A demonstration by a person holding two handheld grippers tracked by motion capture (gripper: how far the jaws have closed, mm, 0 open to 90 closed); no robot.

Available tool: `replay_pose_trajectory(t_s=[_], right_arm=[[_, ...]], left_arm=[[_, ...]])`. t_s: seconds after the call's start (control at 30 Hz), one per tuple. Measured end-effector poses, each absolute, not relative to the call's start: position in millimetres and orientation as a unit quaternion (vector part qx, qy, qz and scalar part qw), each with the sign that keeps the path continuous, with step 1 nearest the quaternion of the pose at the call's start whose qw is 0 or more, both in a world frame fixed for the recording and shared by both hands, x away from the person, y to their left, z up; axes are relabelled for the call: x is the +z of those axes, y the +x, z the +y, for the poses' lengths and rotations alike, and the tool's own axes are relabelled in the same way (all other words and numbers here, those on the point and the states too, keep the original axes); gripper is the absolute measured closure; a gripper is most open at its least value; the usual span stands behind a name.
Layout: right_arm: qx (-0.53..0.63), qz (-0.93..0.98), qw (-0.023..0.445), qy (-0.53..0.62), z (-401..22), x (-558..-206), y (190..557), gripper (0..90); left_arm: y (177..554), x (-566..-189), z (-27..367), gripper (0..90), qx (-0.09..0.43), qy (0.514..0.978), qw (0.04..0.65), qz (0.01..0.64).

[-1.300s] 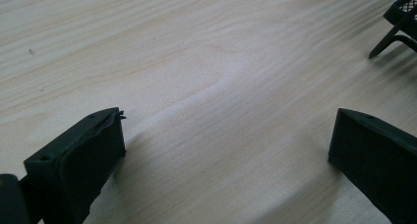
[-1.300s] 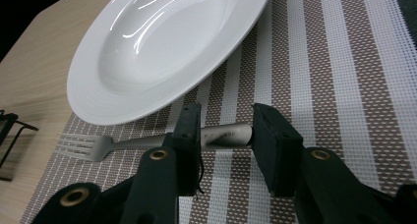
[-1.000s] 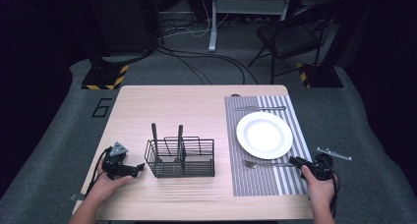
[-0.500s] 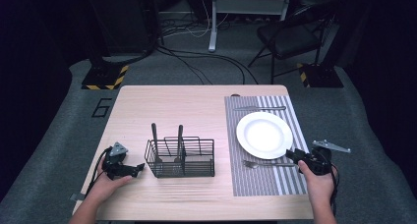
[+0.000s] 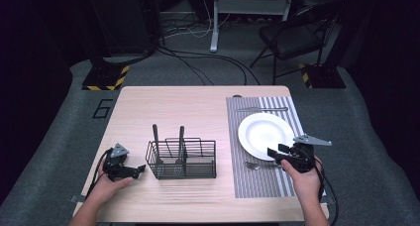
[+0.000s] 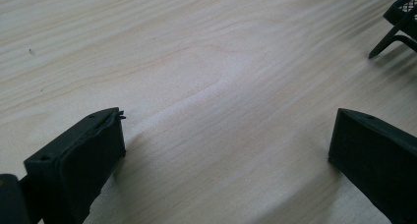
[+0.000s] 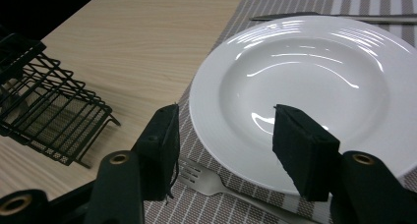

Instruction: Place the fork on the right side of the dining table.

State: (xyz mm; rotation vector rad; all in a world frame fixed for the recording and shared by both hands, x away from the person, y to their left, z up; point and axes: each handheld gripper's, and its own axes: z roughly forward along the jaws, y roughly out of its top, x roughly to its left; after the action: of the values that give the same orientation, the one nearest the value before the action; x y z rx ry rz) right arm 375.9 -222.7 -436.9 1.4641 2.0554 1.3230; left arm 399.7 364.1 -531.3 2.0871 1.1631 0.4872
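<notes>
Floor mark (image 5: pixel 102 108) reads "6" (beside table (image 5: pixel 198 107)).

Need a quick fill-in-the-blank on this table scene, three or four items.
1. The fork lies on the striped ____, on the person's side of the plate.
2. The wire caddy holds ____ upright handles.
3. The right gripper has just been opening its jaws, and they hold ____.
4. The left gripper points toward the ____.

Missing words: placemat; two; nothing; caddy
</notes>
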Motion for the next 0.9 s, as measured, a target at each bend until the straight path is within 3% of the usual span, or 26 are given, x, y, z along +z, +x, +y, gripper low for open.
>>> replay_pose_trajectory(t_s=[0.27,0.9], right_arm=[[0.452,0.746,0.139,0.47,-195.3,-439.3,378.3,38.7],[0.435,0.796,0.133,0.399,-143.2,-464.5,370.8,38.8]], left_arm=[[399.7,-531.3,364.1,0.1,0.188,0.803,0.344,0.448],[399.7,-531.3,364.1,0.1,0.188,0.803,0.344,0.448]])
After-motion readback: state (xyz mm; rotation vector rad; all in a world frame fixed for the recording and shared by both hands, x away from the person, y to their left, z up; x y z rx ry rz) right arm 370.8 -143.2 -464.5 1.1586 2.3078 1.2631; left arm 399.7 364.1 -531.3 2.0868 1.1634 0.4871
